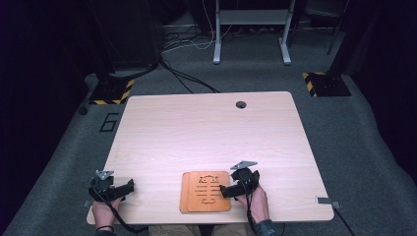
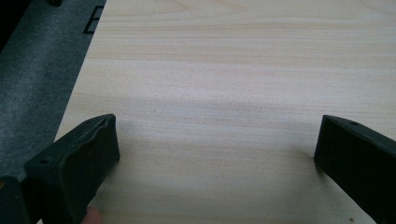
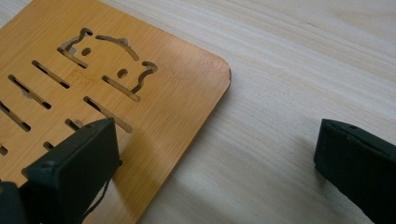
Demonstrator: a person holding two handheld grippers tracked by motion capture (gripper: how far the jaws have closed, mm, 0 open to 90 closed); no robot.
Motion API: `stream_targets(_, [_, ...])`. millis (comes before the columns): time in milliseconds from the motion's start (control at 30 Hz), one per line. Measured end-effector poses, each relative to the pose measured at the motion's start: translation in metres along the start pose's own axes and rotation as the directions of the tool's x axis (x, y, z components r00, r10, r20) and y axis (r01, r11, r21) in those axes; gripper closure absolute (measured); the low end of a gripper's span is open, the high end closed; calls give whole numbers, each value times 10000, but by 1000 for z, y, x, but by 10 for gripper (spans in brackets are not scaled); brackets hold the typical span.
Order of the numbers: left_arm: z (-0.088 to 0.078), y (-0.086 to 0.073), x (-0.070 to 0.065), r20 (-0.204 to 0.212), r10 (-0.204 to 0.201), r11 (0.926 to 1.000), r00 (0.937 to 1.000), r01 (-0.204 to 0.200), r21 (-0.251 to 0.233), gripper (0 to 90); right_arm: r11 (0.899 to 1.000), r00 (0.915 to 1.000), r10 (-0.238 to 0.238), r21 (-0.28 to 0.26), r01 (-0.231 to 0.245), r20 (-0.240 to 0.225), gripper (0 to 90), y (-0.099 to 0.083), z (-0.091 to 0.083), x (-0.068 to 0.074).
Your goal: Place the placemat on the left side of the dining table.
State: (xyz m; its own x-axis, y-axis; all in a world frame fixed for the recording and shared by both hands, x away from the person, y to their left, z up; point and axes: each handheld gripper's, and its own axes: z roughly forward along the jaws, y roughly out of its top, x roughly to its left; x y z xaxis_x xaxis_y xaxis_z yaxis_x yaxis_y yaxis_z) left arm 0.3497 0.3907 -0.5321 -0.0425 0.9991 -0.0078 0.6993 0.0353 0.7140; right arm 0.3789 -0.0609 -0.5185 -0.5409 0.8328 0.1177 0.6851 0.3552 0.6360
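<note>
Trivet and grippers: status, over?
Right gripper open, one jaw over the trivet edge, nothing held. Left gripper open over bare table. Trivet flat, nothing blocking.

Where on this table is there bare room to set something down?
The whole far half of the table, from the cable hole back toward the trivets, is bare. So is the near strip between the left tongs and the trivets. It is crowded at the near edge where the right tongs reach the trivets.

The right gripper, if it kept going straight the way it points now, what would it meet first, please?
Most likely the orange cut-out board: the right gripper points left at its edge, jaws open, one jaw already over it. The height above the board is unclear.
</note>
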Motion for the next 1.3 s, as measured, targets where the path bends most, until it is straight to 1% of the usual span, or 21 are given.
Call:
stream_targets(167, [0, 0, 0, 43, 42, 10000, 10000, -42, -6, 0, 9999, 10000, -62, -92, 63, 24, 0, -2, -1, -2])
stream_targets(200, [0, 0, 0, 54, 48, 10000, 10000, -48, -17, 0, 10000, 10000, 12, -72, -12, -20, 0, -3, -2, -2])
stream_targets(300, [0, 0, -1, 101, 57, 10000, 9999, -57, 6, 0, 9999, 10000, -31, -138, 32, 18, 0, -3, -2, -4])
stream_targets(333, [-1, 0, 0, 77, 125, 9999, 9999, -125, 17, 0, 9999, 10000, 11, -118, -11, 8, 0, -4, -3, -4])
stream_targets(500, [-1, 0, 0, 112, 139, 9999, 9998, -140, 46, 0, 9998, 10000, 69, -162, -69, 47, 0, -5, -4, -6])
stream_targets(567, [-1, 0, 0, 131, 165, 9998, 9998, -167, 89, 0, 9997, 9999, 47, -233, -43, 156, 0, -7, -4, -7])
stream_targets(600, [-1, 1, 0, 158, 168, 9998, 9997, -170, 108, 0, 9996, 9997, -63, -259, 69, 217, 0, -7, -5, -8])
stream_targets(633, [-1, 1, 0, 166, 183, 9997, 9997, -185, 155, 0, 9997, 9995, -59, -237, 67, 319, 0, -8, -5, -8])
stream_targets(700, [-1, 2, 0, 196, 195, 9996, 9996, -199, 218, 0, 9997, 9994, -3, -251, 12, 350, 0, -9, -6, -9])
stream_targets(733, [-1, 3, -2, 247, 277, 9991, 9993, -285, 327, 0, 9995, 9991, -76, -302, 88, 413, 0, -10, -6, -11])
stream_targets(767, [-2, 4, -3, 297, 386, 9985, 9988, -397, 377, 1, 9995, 9992, -50, -313, 62, 396, 0, -11, -6, -11])
stream_targets(800, [-2, 4, -3, 297, 386, 9985, 9988, -397, 377, 0, 9995, 9992, -50, -313, 62, 396, 0, -11, -6, -11])
stream_targets(967, [-8, 11, -14, 634, 731, 9959, 9953, -762, 492, 1, 9984, 9990, -3, -569, 28, 441, 0, -14, -7, -11])
stream_targets(1067, [-11, 15, -20, 803, 897, 9949, 9927, -931, 395, 1, 9977, 9987, 42, -682, -7, 517, 0, -16, -8, -14])
stream_targets(1100, [-11, 15, -20, 803, 897, 9949, 9927, -931, 395, 1, 9977, 9987, 42, -682, -7, 517, 0, -16, -8, -14])
stream_targets(1133, [-13, 18, -24, 983, 940, 9944, 9907, -982, 384, 1, 9974, 9986, 67, -720, -30, 519, 0, -17, -8, -15])
stream_targets(1167, [-13, 18, -24, 983, 940, 9944, 9907, -982, 384, 1, 9974, 9986, 67, -720, -30, 519, 0, -17, -8, -15])
stream_targets(1200, [-16, 20, -29, 1145, 1042, 9933, 9880, -1092, 382, 1, 9974, 9985, 47, -726, -7, 549, 0, -17, -8, -16])
stream_targets(1233, [-16, 20, -29, 1145, 1042, 9933, 9880, -1092, 382, 1, 9974, 9985, 47, -726, -7, 549, 0, -17, -8, -16])
stream_targets(1267, [-18, 23, -35, 1477, 993, 9937, 9840, -1057, 361, 1, 9972, 9985, 14, -748, 28, 551, 0, -18, -8, -16])
stream_targets(1300, [-18, 23, -35, 1477, 993, 9937, 9840, -1057, 361, 1, 9972, 9985, 14, -748, 28, 551, 0, -18, -8, -16])
